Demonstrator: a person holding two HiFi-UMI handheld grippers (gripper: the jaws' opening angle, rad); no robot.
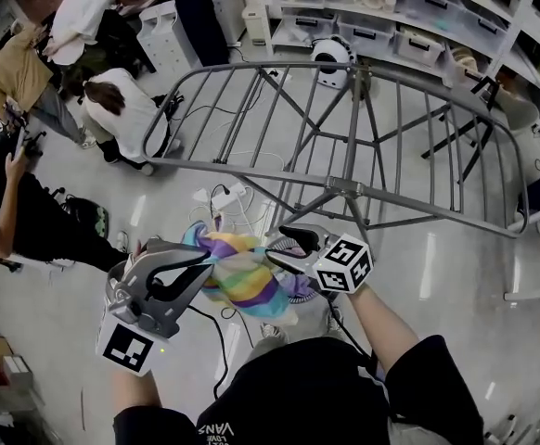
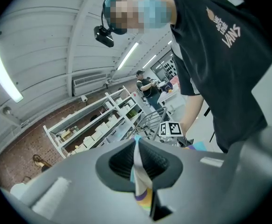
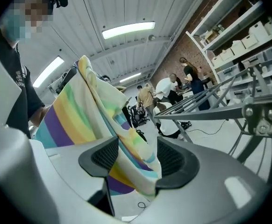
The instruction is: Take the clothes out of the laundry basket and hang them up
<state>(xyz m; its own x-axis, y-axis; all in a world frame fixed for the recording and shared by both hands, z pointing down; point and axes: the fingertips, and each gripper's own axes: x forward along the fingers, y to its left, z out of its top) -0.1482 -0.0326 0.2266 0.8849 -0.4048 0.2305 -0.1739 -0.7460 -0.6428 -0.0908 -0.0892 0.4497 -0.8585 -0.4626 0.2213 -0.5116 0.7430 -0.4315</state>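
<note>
A pastel rainbow-striped cloth [image 1: 239, 274] hangs bunched between my two grippers, in front of my chest. My left gripper [image 1: 202, 263] is shut on an edge of it; in the left gripper view a thin fold of the cloth [image 2: 139, 175] is pinched between the closed pads of that gripper [image 2: 137, 164]. My right gripper [image 1: 286, 248] stands open on the cloth's right side. In the right gripper view the cloth [image 3: 82, 118] drapes loosely through the wide gap of that gripper [image 3: 137, 158]. A grey metal drying rack [image 1: 349, 188] stands just beyond both grippers. No laundry basket is in view.
White cables and a power strip [image 1: 225, 196] lie on the floor under the rack. Several people [image 1: 122, 109] sit or crouch at the upper left. Shelves with bins [image 1: 372, 17] line the back wall, with a white round device [image 1: 333, 56] in front of them.
</note>
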